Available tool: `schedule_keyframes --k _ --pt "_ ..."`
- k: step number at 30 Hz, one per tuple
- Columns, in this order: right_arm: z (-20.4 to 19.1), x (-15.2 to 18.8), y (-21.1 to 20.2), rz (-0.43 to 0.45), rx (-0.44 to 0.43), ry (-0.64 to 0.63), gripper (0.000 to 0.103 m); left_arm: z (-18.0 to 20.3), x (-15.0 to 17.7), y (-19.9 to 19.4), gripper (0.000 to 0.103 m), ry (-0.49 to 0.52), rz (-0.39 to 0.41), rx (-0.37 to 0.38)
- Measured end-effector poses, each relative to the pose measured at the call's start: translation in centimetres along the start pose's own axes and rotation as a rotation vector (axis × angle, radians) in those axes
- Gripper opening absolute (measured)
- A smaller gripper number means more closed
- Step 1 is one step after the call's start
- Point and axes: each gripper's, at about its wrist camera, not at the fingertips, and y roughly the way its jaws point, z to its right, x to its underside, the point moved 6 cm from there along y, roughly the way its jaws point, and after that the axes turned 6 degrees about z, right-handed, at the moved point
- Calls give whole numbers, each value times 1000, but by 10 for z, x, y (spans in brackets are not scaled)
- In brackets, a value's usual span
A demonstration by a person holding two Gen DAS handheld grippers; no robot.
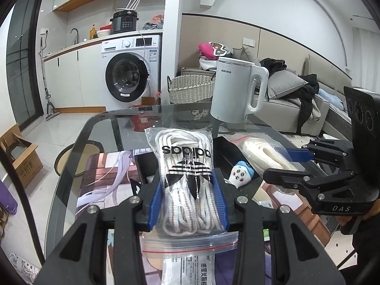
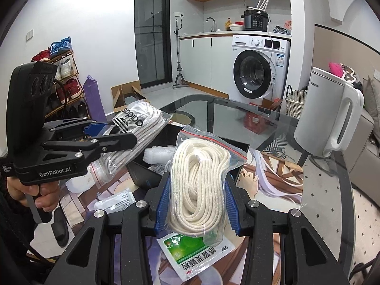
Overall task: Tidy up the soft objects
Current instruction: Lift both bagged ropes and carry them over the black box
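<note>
My left gripper [image 1: 187,199] is shut on a clear zip bag of white striped laces with an adidas logo [image 1: 185,163]. The bag hangs over a black open box [image 1: 225,147]. A small plush with blue hair [image 1: 241,172] lies in the box. My right gripper [image 2: 197,211] is shut on a zip bag of coiled cream rope [image 2: 199,180], also above the black box [image 2: 213,140]. In the left wrist view the right gripper [image 1: 280,165] comes in from the right with the rope bag [image 1: 263,154]. In the right wrist view the left gripper [image 2: 114,133] holds the laces bag [image 2: 137,123] at left.
A white electric kettle [image 1: 237,90] stands at the far side of the glass table [image 1: 104,123]. A green medicine sachet [image 2: 192,251] and a white sachet [image 2: 116,200] lie on the printed mat [image 2: 273,180]. White bubble wrap [image 2: 159,153] sits in the box. A hand grips the left handle.
</note>
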Motion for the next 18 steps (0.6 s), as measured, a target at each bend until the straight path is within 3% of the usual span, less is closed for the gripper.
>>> schedule_keyframes --k 18 --pt "7 -13 44 -90 -15 -70 42 -5 1 39 38 -4 -58 -2"
